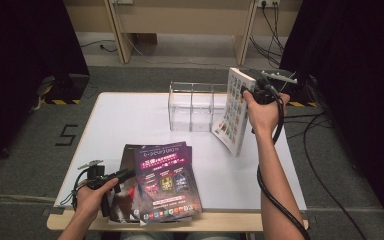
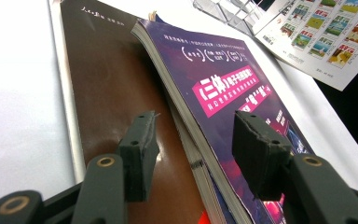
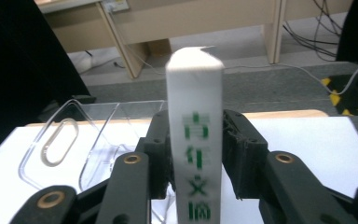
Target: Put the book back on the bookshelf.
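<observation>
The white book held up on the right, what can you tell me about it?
The white book is a thick paperback whose cover shows rows of small coloured pictures and whose white spine carries green characters. It stands tilted, its lower corner near or on the table, beside the clear plastic rack. The right gripper has it by the spine, between its jaws; whether the pads press on it, I cannot tell.

On the white tabletop (image 1: 130,120), a clear acrylic divided rack (image 1: 191,105) stands toward the far edge. Just right of it, a white picture-covered book (image 1: 232,112) stands tilted on its lower edge. At the near edge, a purple paperback (image 1: 166,182) lies on a dark brown book (image 2: 107,93), partly overlapping.
</observation>
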`<state>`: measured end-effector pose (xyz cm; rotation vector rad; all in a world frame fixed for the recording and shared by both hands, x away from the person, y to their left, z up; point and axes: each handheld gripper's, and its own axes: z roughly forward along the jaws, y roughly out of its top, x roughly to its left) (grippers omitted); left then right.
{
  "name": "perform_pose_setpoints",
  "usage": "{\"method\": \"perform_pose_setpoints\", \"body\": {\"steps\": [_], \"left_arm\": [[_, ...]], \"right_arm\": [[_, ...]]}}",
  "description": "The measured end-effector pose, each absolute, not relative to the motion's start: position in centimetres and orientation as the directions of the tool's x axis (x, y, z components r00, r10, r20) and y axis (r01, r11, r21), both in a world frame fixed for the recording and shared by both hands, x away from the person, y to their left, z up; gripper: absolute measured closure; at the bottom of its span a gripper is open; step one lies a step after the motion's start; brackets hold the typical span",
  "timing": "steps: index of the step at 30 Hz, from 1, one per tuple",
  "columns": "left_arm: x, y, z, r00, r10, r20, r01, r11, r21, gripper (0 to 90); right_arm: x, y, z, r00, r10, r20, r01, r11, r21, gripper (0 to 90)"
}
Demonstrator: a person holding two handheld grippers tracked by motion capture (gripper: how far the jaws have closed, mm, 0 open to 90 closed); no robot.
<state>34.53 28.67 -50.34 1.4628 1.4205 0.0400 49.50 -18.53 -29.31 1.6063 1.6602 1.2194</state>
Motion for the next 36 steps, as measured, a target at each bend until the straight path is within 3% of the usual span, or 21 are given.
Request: {"method": "perform_pose_setpoints", "body": {"steps": [5,18,36], "left_arm": [[34.5,28.7,-50.3,0.295,0.743,-0.600,0.707,0.252,0.660,49.5],[34.5,28.6,-50.4,0.297,0.742,-0.602,0.710,0.250,0.658,49.5],[34.6,28.8,-50.4,0.295,0.737,-0.608,0.711,0.256,0.655,49.6]], "right_arm": [[50.2,-18.3,-28.7,-0.142,0.971,0.191,0.527,-0.089,0.845,72.6],[49.7,-17.7,-27.9,-0.156,0.967,0.199,0.516,-0.092,0.851,73.8],[51.3,-16.6,-26.5,-0.164,0.967,0.195,0.389,-0.118,0.914,74.1]]}}
